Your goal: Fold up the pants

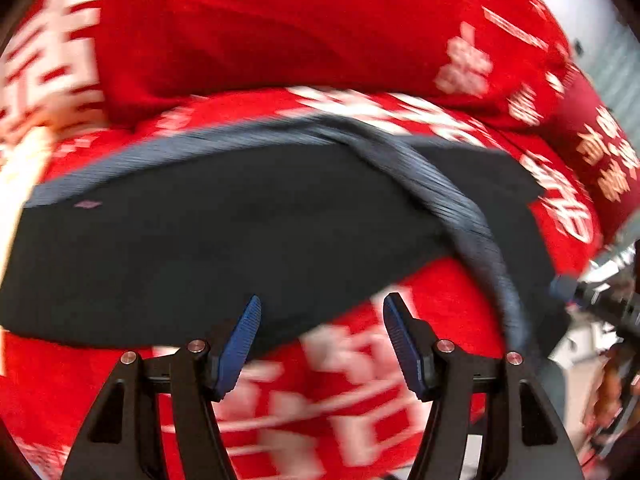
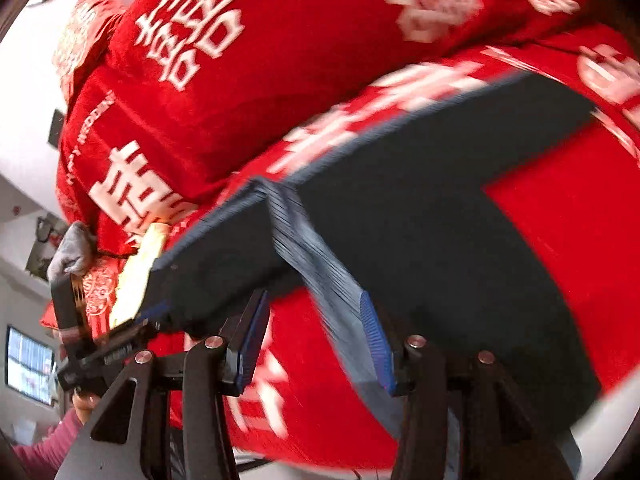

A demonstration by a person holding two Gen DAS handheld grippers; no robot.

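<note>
Dark navy pants lie flat on a red bedspread printed with white characters. Their ribbed grey-blue waistband curves across them. My left gripper hovers open at the pants' near edge, with nothing between its blue pads. At the right edge of the left wrist view is my right gripper. In the right wrist view the pants spread ahead, and the waistband runs under the open right gripper beside one pad, not pinched. The left gripper shows at the left. Both views are blurred.
A red quilt with white characters is heaped behind the pants, also visible as the quilt in the right wrist view. A pale yellow cloth lies by the pants' left end. A pink sleeve and a bright window sit low left.
</note>
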